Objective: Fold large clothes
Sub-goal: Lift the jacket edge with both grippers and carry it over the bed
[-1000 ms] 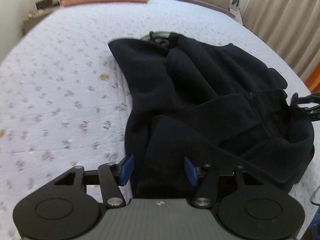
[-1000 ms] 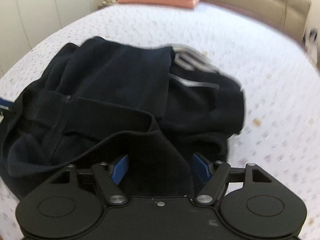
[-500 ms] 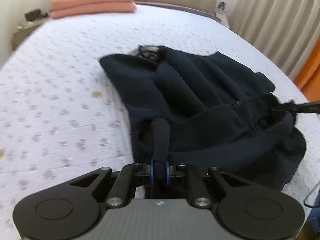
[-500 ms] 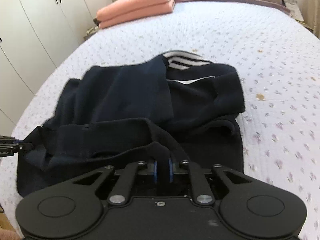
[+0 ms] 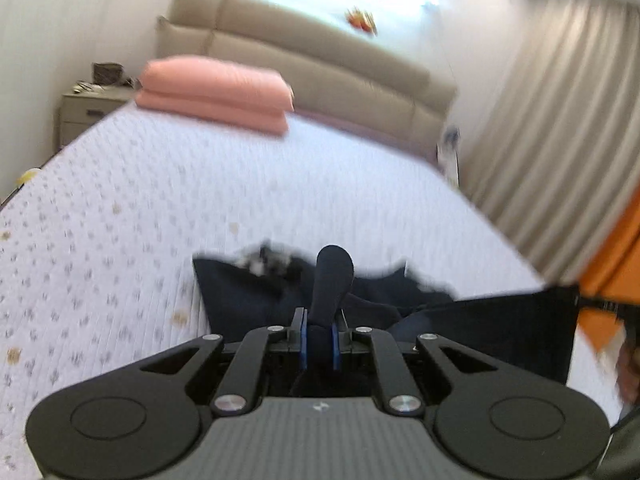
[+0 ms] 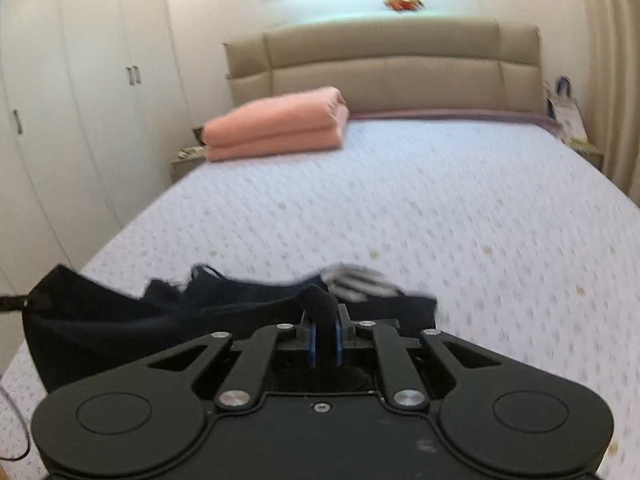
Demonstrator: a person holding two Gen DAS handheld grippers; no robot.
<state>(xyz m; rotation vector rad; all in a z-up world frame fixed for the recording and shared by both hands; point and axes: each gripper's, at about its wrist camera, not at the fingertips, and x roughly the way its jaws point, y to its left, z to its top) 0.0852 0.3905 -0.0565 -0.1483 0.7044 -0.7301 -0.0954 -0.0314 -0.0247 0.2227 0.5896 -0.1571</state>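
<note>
**Both grippers clamp the dark garment's near edge**

The left gripper (image 5: 319, 338) has its blue pads pinched tight on a fold of the dark navy garment (image 5: 248, 300). The right gripper (image 6: 325, 338) grips another fold likewise (the frames are motion-blurred). The garment's edge hangs stretched between them above the near part of the floral bedspread (image 6: 440, 208); a folded pink blanket (image 6: 276, 128) lies far off by the headboard (image 6: 384, 64).

left wrist: low over bed (image 5: 160, 208), faces headboard (image 5: 320, 64) obliquely | right wrist: faces headboard squarely | shared: folded pink blanket (image 6: 276, 128), dark garment (image 6: 120, 320)
</note>
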